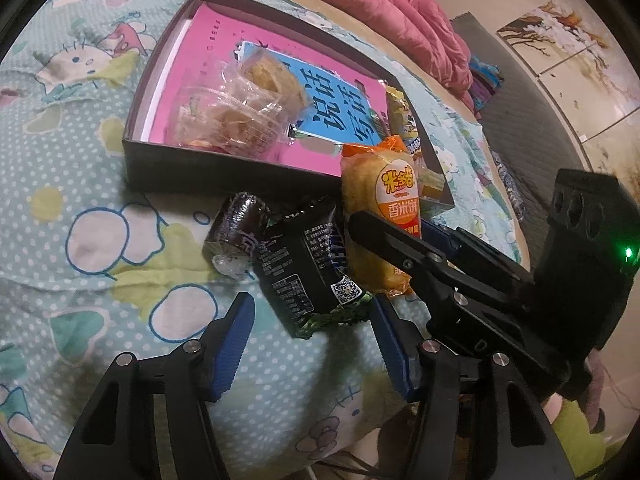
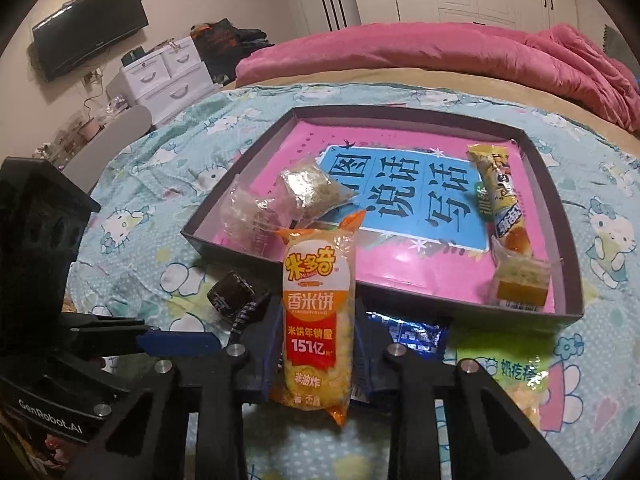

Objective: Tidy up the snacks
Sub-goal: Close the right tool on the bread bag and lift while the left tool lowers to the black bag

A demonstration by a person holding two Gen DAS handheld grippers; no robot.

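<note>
My right gripper (image 2: 318,308) is shut on an orange rice-cracker packet (image 2: 316,320), its blue pads (image 2: 272,344) pressing both sides. The packet's top end reaches to the near wall of the dark box (image 2: 240,252). In the left wrist view the same packet (image 1: 376,216) stands beside the box corner, with the right gripper (image 1: 400,232) on it. My left gripper (image 1: 312,304) is open around the lower end of a black snack packet (image 1: 304,272) lying on the sheet. Its left pad (image 1: 236,340) stands clear of the wrapper and its right pad is at the wrapper's edge.
The box (image 1: 168,168) holds a pink book, clear-wrapped pastries (image 1: 232,116), a yellow stick packet (image 2: 500,192) and a yellow cake cube (image 2: 520,280). A dark brown cup (image 1: 240,228), a blue packet (image 2: 412,332) and a green packet (image 2: 512,372) lie on the cartoon sheet. A pink blanket (image 2: 440,52) lies behind.
</note>
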